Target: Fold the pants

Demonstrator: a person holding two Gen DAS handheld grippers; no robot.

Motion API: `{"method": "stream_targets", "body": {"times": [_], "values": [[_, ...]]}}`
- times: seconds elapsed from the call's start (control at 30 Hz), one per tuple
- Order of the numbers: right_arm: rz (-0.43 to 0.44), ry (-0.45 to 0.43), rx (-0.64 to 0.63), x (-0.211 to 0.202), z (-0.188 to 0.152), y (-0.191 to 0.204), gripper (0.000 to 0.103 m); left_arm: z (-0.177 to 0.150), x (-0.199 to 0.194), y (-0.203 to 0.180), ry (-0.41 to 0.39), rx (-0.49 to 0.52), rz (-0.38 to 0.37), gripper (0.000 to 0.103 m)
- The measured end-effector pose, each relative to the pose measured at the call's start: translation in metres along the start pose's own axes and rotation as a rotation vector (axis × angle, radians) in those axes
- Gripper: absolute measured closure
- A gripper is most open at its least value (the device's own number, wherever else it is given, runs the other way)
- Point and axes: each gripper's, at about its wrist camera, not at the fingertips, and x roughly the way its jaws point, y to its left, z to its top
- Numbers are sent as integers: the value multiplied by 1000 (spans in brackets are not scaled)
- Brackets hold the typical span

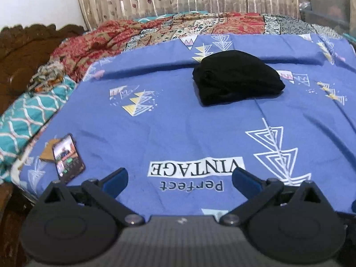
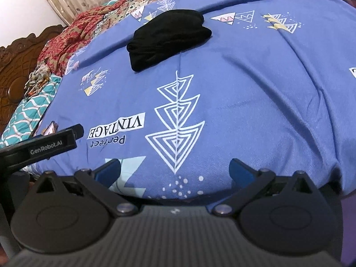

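Bedsheet (image 1: 155, 133), blue and spread flat, gives a smooth folding surface. Black pants (image 1: 235, 77) sit on it as a compact bundle — folding looks finished. Left gripper (image 1: 179, 179) and right gripper (image 2: 174, 171) hang well apart from it, jaws wide, empty — likely released. Phone (image 1: 67, 158) lies aside.

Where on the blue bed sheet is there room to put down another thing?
The widest bare patch of the blue sheet lies between the folded black pants and both open grippers, left gripper and right gripper. The sheet right of the pants is bare too. It is crowded at the left edge, by the phone and the heaped blankets.
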Motion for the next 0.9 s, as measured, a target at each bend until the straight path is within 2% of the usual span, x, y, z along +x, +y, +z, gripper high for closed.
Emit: {"method": "stream_targets", "body": {"times": [0.17, 0.4, 0.57, 0.9], "values": [[-3, 15, 2, 7, 0, -2, 0, -5, 11, -8, 29, 38, 16, 0], [-17, 35, 4, 18, 2, -10, 0, -7, 30, -12, 75, 32, 27, 0], [-24, 39, -18, 20, 6, -13, 0, -6, 45, -14, 134, 23, -8, 0], [-41, -2, -95, 22, 14, -5, 0, 1, 49, -13, 124, 22, -13, 0]]}}
